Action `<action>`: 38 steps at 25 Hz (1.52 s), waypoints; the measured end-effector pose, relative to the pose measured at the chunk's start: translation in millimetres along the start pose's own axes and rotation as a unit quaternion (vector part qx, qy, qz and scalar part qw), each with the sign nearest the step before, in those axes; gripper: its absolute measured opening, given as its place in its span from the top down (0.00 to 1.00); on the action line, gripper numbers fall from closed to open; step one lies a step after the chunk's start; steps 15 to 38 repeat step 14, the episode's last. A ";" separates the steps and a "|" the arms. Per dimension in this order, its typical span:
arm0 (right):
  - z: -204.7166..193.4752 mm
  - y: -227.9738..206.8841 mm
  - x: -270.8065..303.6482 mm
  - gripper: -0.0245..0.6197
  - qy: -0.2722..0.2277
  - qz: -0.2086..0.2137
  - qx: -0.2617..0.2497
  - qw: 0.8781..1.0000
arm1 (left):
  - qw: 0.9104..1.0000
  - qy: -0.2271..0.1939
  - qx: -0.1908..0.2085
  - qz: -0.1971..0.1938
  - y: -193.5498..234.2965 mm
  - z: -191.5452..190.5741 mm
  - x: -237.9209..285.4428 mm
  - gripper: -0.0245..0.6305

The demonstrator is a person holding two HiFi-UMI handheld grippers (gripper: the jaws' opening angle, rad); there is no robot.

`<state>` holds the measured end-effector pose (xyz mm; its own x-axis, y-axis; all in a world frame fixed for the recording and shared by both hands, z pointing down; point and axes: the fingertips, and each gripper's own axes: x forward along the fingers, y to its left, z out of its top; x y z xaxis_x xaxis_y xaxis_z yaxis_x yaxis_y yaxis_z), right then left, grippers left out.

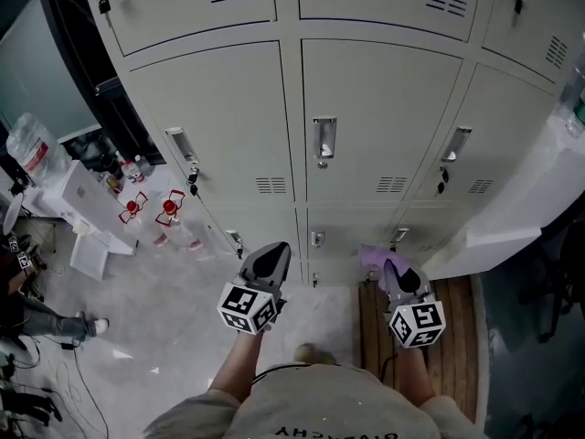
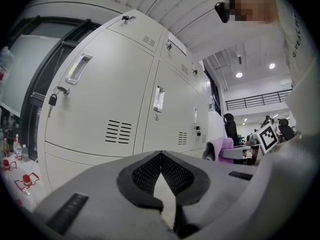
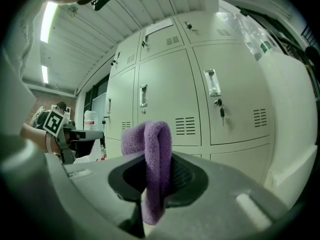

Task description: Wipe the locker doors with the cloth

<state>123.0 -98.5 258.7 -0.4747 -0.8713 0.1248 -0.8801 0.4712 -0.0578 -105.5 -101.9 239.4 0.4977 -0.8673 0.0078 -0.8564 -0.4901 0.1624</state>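
— Looking steeply down at pale locker doors (image 1: 379,122), with grey floor (image 1: 183,309) below. Holding the left gripper (image 1: 271,262) at six o'clock in the head view, tips shut against each other, nothing between.

— And at five o'clock?

— Holding the right gripper (image 1: 403,278) there, jaws clamped on a folded purple cloth (image 3: 150,159). Bulging above the jaws, hanging a little below them.

— Touching any door?

— Not touching; apart from the doors in the right gripper view. Pointed toward one with a silver handle (image 3: 143,95) at twelve o'clock and a vent (image 3: 185,125) at one o'clock.

— Anything else near?

— A key (image 3: 221,113) hanging under the next handle, at two o'clock. A padlock (image 2: 52,100) at nine o'clock in the left gripper view. Bottles with red caps (image 1: 169,210) on the floor, at ten o'clock from the left gripper. Wooden boards (image 1: 455,337) under the right gripper, at four o'clock.
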 end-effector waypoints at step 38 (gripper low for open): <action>-18.1 19.4 -10.5 0.87 0.009 0.024 0.011 1.000 | 1.000 0.006 0.002 0.022 -1.4 -8.5 -26.6 0.96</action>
